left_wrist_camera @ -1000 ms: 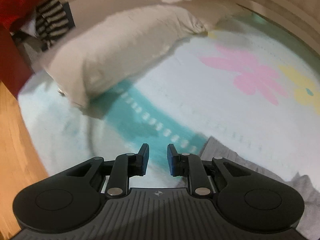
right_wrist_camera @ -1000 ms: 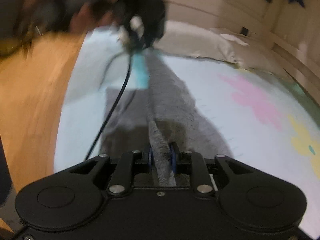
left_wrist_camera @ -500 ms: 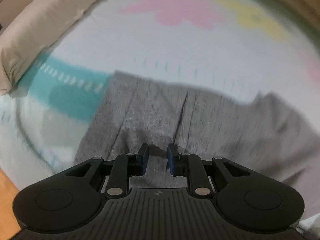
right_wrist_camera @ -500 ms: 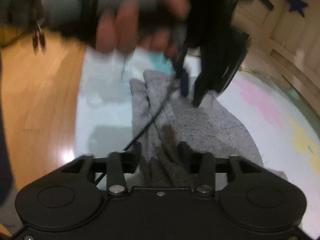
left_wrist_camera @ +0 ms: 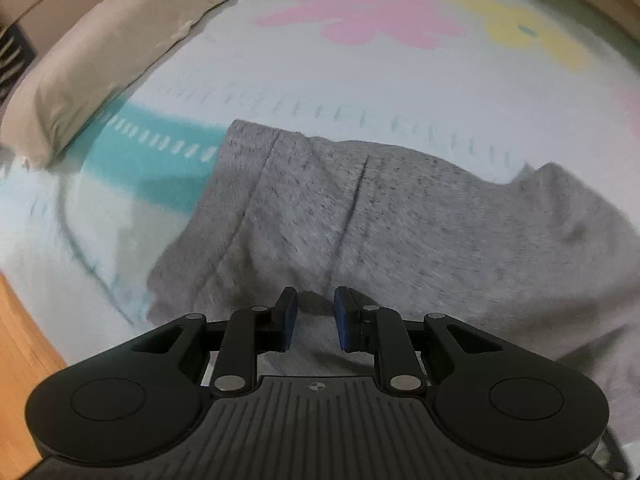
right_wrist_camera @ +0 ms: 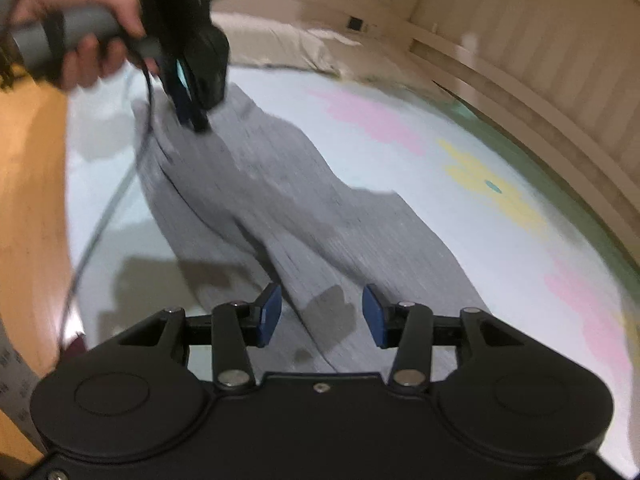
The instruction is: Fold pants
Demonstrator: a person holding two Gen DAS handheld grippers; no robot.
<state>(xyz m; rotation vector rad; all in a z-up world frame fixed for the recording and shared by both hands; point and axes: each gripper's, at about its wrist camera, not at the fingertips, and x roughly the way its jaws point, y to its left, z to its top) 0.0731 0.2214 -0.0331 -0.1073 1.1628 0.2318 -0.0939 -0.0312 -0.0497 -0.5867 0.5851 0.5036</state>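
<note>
Pants [left_wrist_camera: 360,216], grey and speckled, lie spread across my pale play mat [left_wrist_camera: 360,80], stretching lengthwise from beneath my right gripper [right_wrist_camera: 322,316] away toward my left gripper [right_wrist_camera: 192,114]. From the left wrist view the fabric fills the ground under and ahead of my left gripper [left_wrist_camera: 315,318], with one straight edge of the garment ending just short of a teal stripe [left_wrist_camera: 160,160] on the mat, and a beige pillow [left_wrist_camera: 112,60] lying well beyond it. My left hand [right_wrist_camera: 76,36] grips the grey handle and points its gripper steeply down at the far part of the pants; whether the tips touch the cloth I cannot tell through the blur. Its jaws stand only narrowly parted, with nothing caught between the blue pads [left_wrist_camera: 289,320]; only a shadowed stretch of cloth shows beneath the gap. My right gripper tilts down more gently over the near part of the garment. Its jaws stand roughly half open, the pads [right_wrist_camera: 268,316] clear of the fabric, a ridge of grey cloth running below the gap without being pinched.
</note>
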